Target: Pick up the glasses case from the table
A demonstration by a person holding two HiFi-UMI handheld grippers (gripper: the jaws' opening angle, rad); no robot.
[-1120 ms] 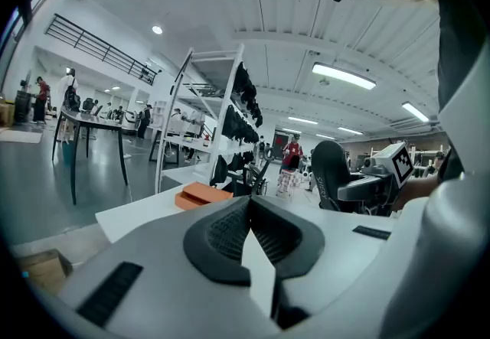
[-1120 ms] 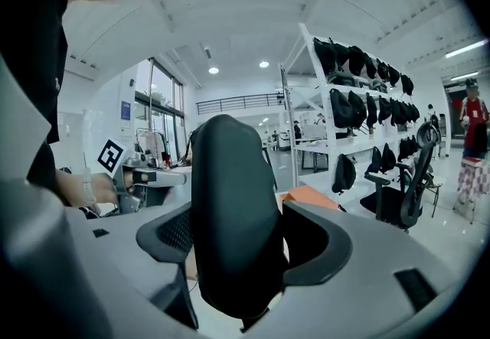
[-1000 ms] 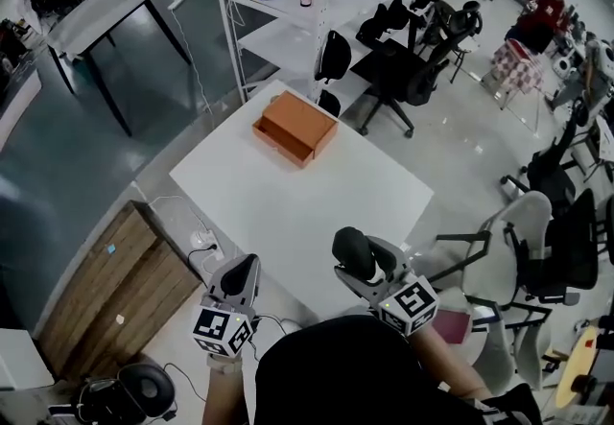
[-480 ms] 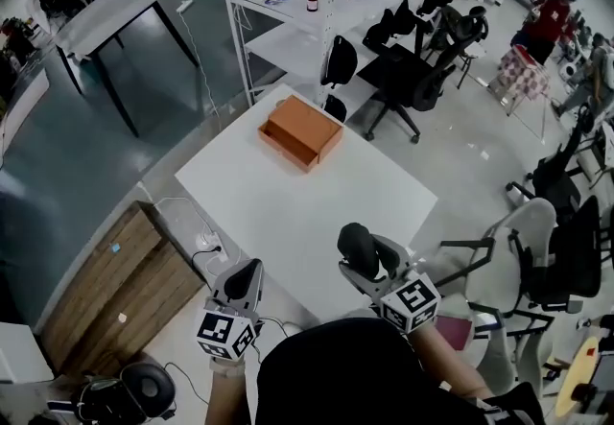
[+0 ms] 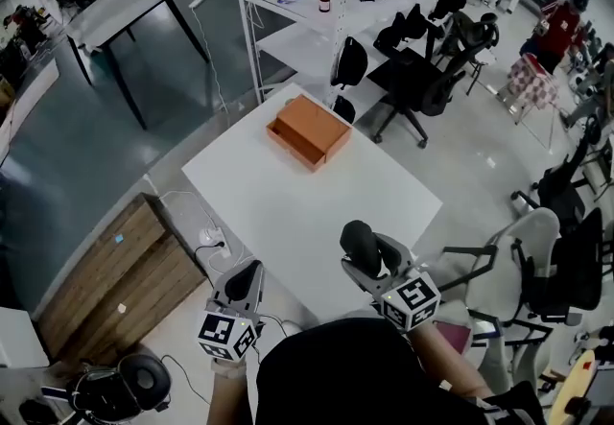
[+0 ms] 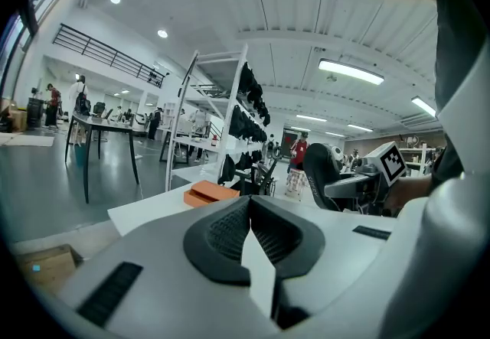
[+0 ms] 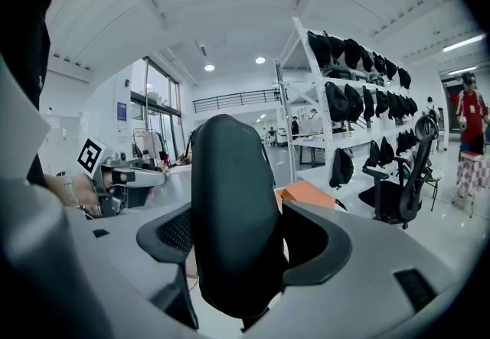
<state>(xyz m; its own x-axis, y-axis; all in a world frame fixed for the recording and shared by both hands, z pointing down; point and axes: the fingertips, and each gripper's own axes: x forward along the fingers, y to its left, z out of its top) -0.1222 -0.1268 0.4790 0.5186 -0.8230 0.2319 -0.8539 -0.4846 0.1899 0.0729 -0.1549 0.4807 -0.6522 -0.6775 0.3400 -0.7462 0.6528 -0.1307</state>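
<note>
Unmoved: case point(image 5: 358, 243) clamped in your right gripper point(image 5: 370, 262), 5 o'clock, off table point(image 5: 288, 193); left gripper point(image 5: 245, 281) closed, empty. Pickup done.

glasses case point(image 5: 357, 243): 1; orange box point(image 5: 309, 130): 1; white table point(image 5: 288, 207): 1; grippers: 2, left gripper point(image 5: 246, 273), right gripper point(image 5: 369, 254)

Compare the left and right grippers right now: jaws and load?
Jaws: the left gripper has its jaws pressed together; the right gripper has its jaws apart around a black glasses case.
Load: the left gripper holds nothing; the right gripper clamps the glasses case, which stands on end and looks lifted off the white table.
Shared: both sit by the table's near edge, pointing roughly toward the orange box.
</note>
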